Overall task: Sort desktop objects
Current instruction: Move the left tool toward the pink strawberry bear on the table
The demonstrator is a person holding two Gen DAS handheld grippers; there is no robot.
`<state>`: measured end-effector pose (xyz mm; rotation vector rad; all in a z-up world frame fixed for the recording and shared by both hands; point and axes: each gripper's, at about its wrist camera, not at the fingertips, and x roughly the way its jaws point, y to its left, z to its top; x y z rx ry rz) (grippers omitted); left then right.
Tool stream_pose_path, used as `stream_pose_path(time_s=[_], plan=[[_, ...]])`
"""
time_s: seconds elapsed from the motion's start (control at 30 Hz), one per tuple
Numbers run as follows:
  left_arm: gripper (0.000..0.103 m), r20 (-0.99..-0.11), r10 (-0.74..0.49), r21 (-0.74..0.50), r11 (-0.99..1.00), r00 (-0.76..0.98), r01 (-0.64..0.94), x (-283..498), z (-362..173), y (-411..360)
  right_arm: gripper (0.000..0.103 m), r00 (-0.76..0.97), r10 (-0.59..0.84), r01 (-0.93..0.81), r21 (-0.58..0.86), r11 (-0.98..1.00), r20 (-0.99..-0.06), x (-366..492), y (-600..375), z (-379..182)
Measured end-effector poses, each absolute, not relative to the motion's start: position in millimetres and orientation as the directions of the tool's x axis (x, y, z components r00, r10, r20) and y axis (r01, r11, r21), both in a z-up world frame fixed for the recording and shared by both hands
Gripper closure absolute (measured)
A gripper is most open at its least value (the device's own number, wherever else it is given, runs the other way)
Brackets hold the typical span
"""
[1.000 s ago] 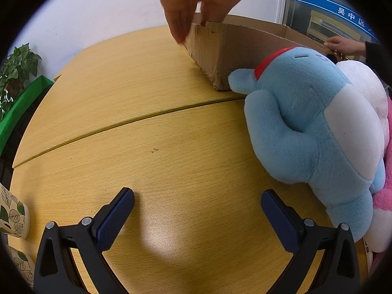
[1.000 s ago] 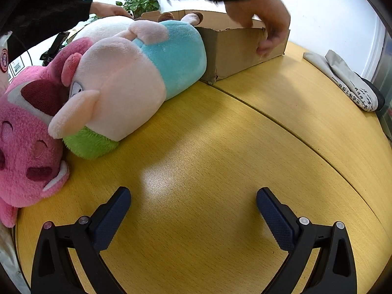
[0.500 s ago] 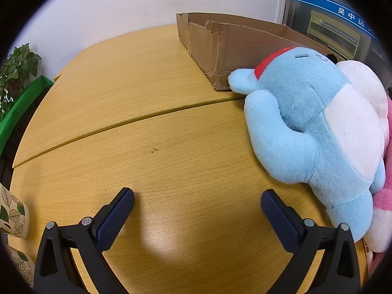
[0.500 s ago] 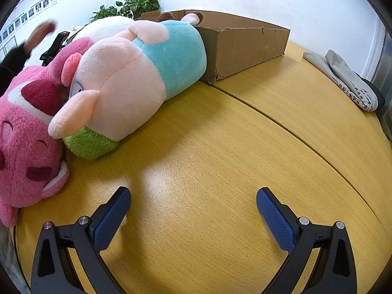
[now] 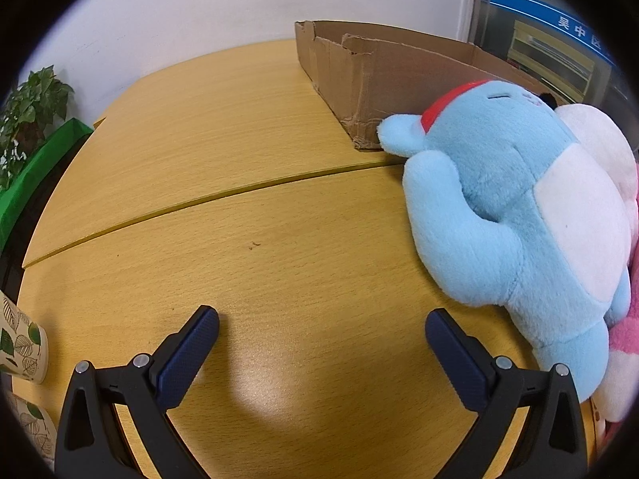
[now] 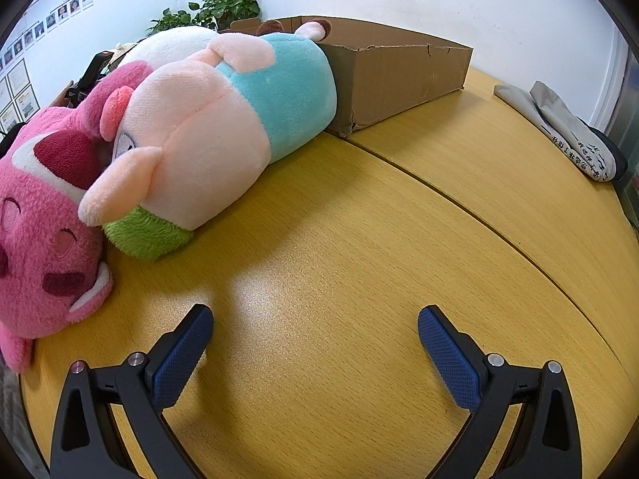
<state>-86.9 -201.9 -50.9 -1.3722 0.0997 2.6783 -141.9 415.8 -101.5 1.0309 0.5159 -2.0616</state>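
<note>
Left gripper (image 5: 321, 329): black plastic arms, triangular cut-outs, silver screws at the joints, and fingers (image 5: 187, 357) capped with dark blue knurled pads. Right gripper (image 6: 315, 329), same build: black frame, silver screws, brighter blue textured fingers (image 6: 449, 357).

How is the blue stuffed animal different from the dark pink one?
The blue plush is light blue with a white belly and a red band; the pink plush is deep pink with darker patches. The blue plush touches the cardboard box; the pink plush lies farther from it. Both are fluffy and lie on the table.
</note>
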Motion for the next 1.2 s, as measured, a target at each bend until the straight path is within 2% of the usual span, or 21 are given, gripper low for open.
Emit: stream_pose_path(time_s=[0.2,0.4,0.53,0.73,0.97,1.1,1.2], plan=[[0.0,-0.811,0.033,0.002,-0.998,-0.584,-0.059,-80,-51,-199,0.0,-0.45,-0.387,0.674,-0.022,-0.738,-0.805,-129,418,-101],[0.001,-0.819,0.025,-0.003,-0.999,-0.573,-0.04,-66,-48,-199,0.0,-0.486,-0.339,0.593,-0.019,-0.805,-0.805,-122,418,-101],[0.001,-0.779,0.031,-0.044,-0.999,-0.626,0.005,-38,-36,-195,0.0,-0.504,-0.31,0.547,-0.02,-0.837,-0.806,-117,416,-100],[0.001,-0.709,0.156,-0.179,-0.983,-0.688,-0.039,21,11,-162,0.0,-0.606,-0.282,0.52,-0.103,-0.848,-0.744,-60,407,-84],[0.001,-0.635,0.393,-0.317,-0.918,-0.665,-0.24,57,39,-86,0.0,-0.709,-0.486,0.477,0.16,-0.864,-0.511,7,416,-8],[0.001,-0.64,0.48,-0.376,-0.877,-0.6,-0.3,62,25,-51,0.0,-0.684,-0.548,0.508,0.223,-0.832,-0.482,21,384,1],[0.001,-0.649,0.468,-0.374,-0.883,-0.6,-0.283,65,17,-43,0.0,-0.65,-0.544,0.507,0.229,-0.831,-0.531,23,347,-18]])
